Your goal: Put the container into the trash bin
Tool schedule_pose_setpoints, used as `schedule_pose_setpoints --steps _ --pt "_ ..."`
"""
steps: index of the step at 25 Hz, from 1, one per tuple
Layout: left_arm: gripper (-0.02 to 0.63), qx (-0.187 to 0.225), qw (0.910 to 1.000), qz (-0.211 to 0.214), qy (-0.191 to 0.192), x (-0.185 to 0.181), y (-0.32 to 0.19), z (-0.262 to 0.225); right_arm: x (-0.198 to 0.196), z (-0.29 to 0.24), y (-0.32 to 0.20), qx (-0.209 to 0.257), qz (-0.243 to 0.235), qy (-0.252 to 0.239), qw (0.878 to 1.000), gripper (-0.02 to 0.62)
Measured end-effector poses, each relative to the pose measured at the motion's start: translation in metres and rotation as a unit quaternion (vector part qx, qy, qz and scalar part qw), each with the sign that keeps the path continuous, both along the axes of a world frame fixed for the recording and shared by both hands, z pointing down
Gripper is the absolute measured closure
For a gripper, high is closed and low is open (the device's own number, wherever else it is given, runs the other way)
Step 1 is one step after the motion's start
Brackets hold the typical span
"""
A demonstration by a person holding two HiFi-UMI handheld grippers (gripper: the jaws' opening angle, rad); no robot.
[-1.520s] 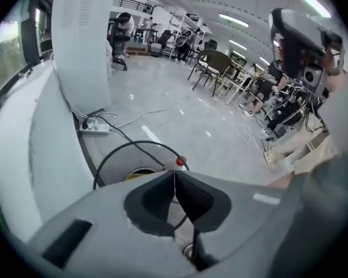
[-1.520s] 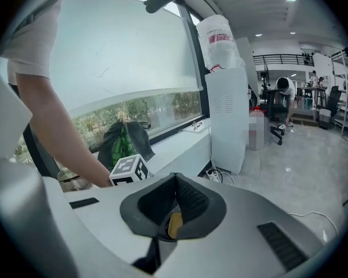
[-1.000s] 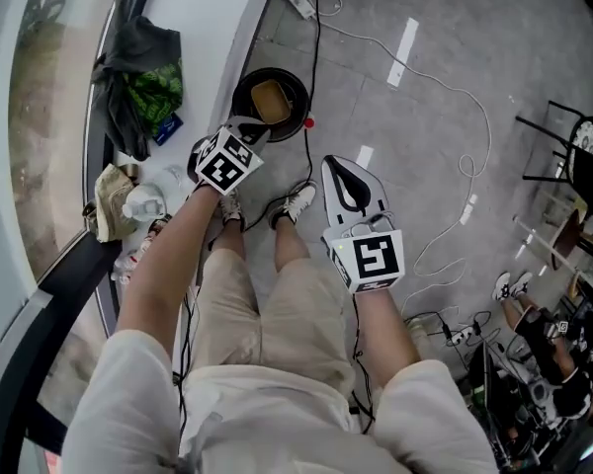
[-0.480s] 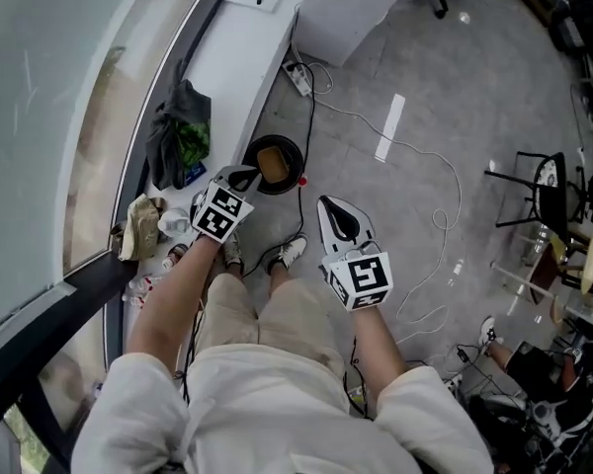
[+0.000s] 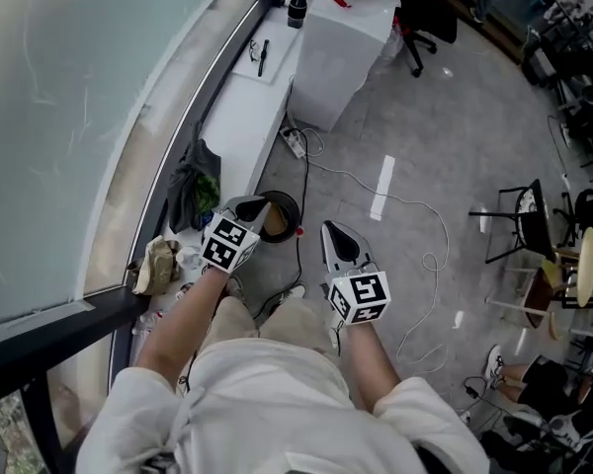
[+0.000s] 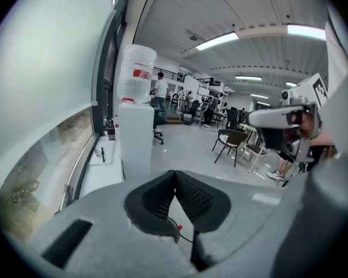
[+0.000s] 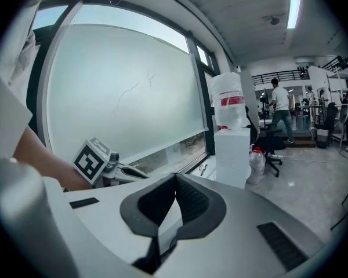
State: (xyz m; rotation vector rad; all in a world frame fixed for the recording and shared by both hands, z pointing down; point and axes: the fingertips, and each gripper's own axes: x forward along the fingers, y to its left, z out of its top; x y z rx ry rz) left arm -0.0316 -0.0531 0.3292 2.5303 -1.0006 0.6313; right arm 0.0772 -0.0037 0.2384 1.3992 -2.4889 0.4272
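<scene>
Head view showed the container lying in the trash bin, left claw and right claw both pressed together and empty; the drop looked done, with only backing away left.

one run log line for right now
left gripper: shut, empty | right gripper: shut, empty | container: in trash bin | task: looks done

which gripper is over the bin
The left gripper: from the head view its tip overlaps the trash bin, while the right gripper points at floor.
</scene>
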Motion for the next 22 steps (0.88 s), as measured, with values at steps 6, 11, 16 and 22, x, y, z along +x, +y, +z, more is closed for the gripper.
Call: schedule_pose_setpoints --steps 6,11,16,22 --pt "0.589 0.052 0.9983 0.001 0.027 -0.01 -0.003 -0.074 0.013 -0.047 -0.004 0.043 0.004 -0.004 0.999 0.594" --pt "0.589 0.098 0.994 -0.005 0.047 -0.024 -0.002 -0.129 0.029 -0.079 -0.006 0.07 0.021 0.002 0.997 0.594" --pt "0.589 0.158 0.9839 -0.039 0.075 -0.048 -0.002 -0.188 0.042 -0.112 -0.003 0.097 0.035 0.008 0.995 0.594" --pt "0.589 0.215 0.9689 -0.068 0.101 -0.076 0.011 -0.245 0.059 -0.147 0.0 0.128 0.052 0.014 0.99 0.594"
